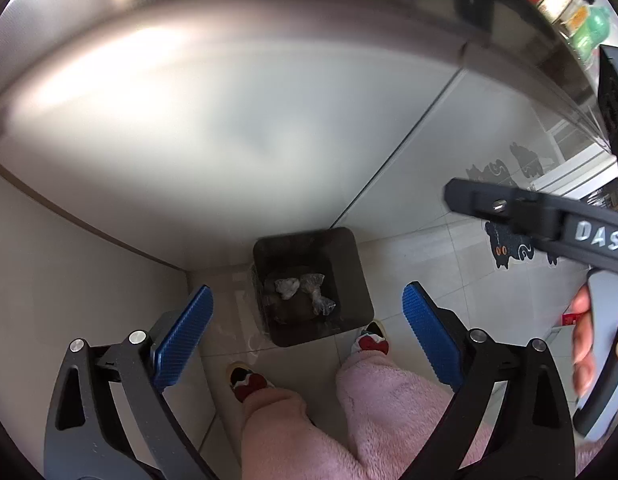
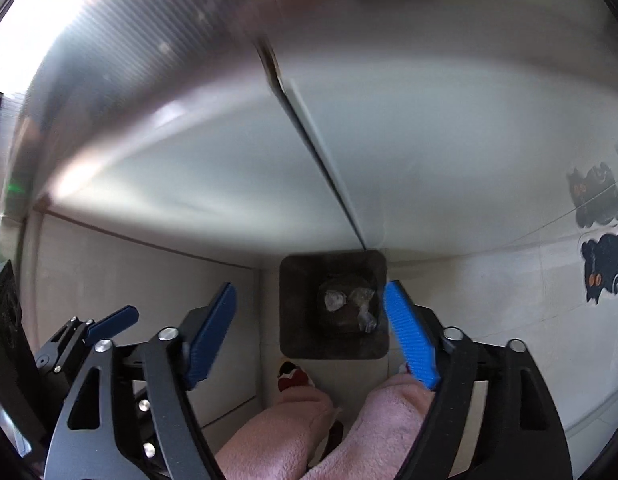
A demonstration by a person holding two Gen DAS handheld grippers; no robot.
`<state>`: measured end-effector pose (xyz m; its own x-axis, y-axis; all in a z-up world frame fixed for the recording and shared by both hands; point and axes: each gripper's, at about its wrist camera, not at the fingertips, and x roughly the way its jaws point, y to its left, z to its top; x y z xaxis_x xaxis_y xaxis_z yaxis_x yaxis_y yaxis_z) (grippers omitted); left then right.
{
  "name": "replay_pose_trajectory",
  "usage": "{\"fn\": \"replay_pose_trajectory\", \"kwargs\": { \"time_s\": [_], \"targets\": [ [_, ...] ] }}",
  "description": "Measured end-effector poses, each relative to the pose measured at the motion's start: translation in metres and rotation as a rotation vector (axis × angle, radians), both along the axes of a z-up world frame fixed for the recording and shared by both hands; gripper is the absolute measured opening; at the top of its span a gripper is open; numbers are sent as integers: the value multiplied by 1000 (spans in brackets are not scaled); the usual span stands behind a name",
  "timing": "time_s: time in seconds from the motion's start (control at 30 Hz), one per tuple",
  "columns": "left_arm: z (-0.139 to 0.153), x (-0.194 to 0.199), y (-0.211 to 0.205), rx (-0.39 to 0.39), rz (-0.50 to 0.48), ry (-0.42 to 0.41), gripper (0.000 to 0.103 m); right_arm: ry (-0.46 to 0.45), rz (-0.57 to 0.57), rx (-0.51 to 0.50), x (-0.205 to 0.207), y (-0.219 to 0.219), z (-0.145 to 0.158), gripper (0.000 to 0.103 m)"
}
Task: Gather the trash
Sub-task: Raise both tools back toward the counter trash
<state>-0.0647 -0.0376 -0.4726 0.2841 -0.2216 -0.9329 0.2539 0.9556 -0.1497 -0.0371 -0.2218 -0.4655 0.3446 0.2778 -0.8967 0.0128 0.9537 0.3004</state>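
Observation:
A dark square trash bin (image 1: 351, 280) stands on the tiled floor against the cabinet; it also shows in the right wrist view (image 2: 297, 304). Crumpled clear plastic trash (image 1: 305, 288) lies inside it, seen too in the right wrist view (image 2: 351, 302). My left gripper (image 1: 307, 332) is open and empty, high above the bin. My right gripper (image 2: 311, 328) is open and empty, also above the bin. The right gripper's body (image 1: 549, 220) shows at the right of the left wrist view, and the left gripper (image 2: 93, 332) at the left of the right wrist view.
A steel counter edge (image 1: 229, 12) and white cabinet doors (image 1: 189, 140) fill the upper views. The person's pink-trousered legs (image 1: 369, 400) and slippered feet (image 1: 249, 380) stand before the bin. Cat-patterned floor mats (image 2: 601, 264) lie at right. Bottles (image 1: 589, 28) stand on the counter.

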Motion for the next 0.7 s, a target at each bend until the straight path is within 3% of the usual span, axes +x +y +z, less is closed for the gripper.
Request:
{"fn": "replay_pose_trajectory", "kwargs": {
  "time_s": [0.33,0.7],
  "targets": [
    [105,-3,16,-26,28,-91,93,-178,17,-71,-19,-29,107,91],
    [199,34,24,-53,67,-230,93,-328,17,-99,17,-44,187,96]
  ]
}}
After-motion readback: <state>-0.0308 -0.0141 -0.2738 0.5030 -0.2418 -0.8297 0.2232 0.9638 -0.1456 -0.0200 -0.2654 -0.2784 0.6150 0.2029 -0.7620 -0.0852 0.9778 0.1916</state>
